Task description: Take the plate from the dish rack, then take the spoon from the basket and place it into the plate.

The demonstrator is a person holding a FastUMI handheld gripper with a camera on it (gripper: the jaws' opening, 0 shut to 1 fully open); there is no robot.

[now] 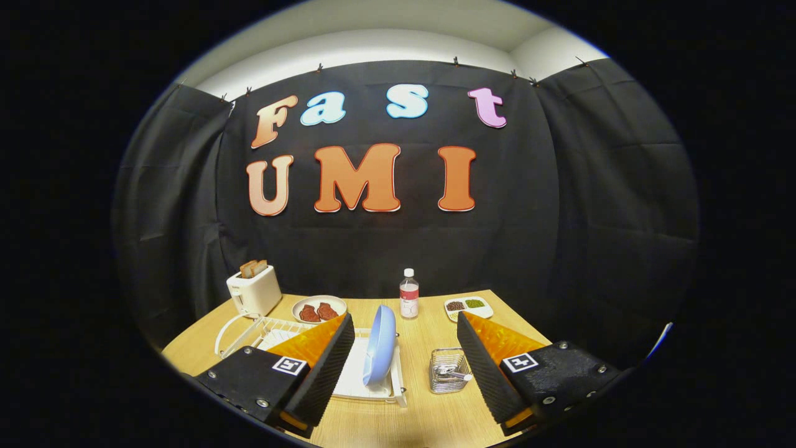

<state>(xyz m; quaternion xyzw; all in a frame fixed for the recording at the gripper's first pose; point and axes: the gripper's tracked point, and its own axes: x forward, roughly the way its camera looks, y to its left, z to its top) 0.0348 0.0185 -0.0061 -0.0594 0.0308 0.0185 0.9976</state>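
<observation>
My gripper [405, 367] sits low in the frame with its fingers spread wide and nothing between the pads; both fingers hang above the near edge of the wooden table [423, 417]. Just ahead, in the gap between them and closer to the left finger, the blue plate [380, 344] stands on edge in the white dish rack [348, 373], rim facing me, its long axis running up and down with a slight lean. I judge the first move is a straight push forward, shaded a little left, so that the fingers close across the plate's thin rim from either side. Lower centre-right, just inside the right finger, the wire basket [449, 371] holds the spoon [453, 374], handle lying roughly crosswise; that comes second. Farther back along the table: a plate of red meat pieces [319, 309] at centre-left, a toaster [254, 290] with bread in it farther left, a small bottle [408, 294] at centre, and a white dish of beans [468, 306] to the right.
</observation>
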